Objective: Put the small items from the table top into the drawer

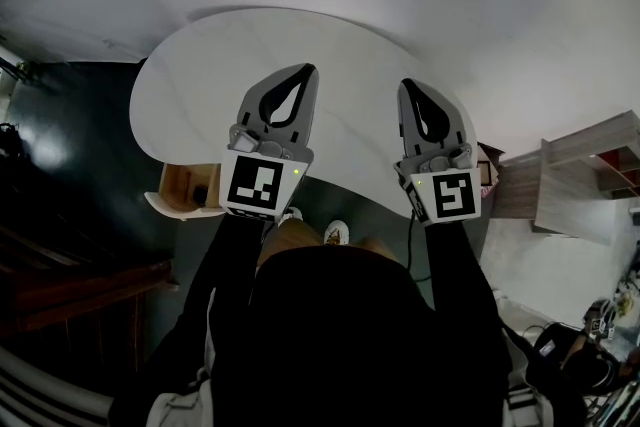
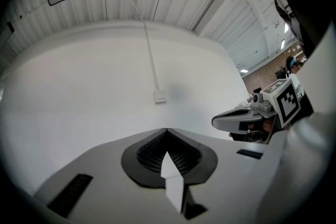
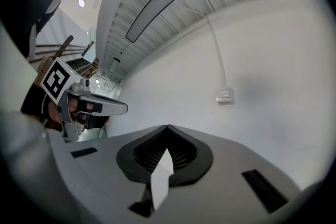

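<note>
In the head view, both grippers hang level over the near edge of the white rounded table (image 1: 210, 65). My left gripper (image 1: 306, 71) is shut, its jaws meeting at the tip with nothing between them. The right gripper (image 1: 407, 85) is shut and empty as well. I see no small items on the table top. Under the table's left edge a wooden drawer (image 1: 178, 187) stands pulled out, with a small dark thing (image 1: 201, 194) inside. In the left gripper view the left gripper (image 2: 167, 130) faces a white wall, the right gripper (image 2: 252, 115) beside it. The right gripper view shows the right gripper (image 3: 167, 127) with closed jaws.
A white wall with a light switch (image 2: 160, 96) lies ahead of both grippers. A pale wooden shelf unit (image 1: 585, 170) stands to the right of the table. Dark floor and dark wooden furniture (image 1: 70, 275) fill the left. The person's shoes (image 1: 337, 233) show below the table edge.
</note>
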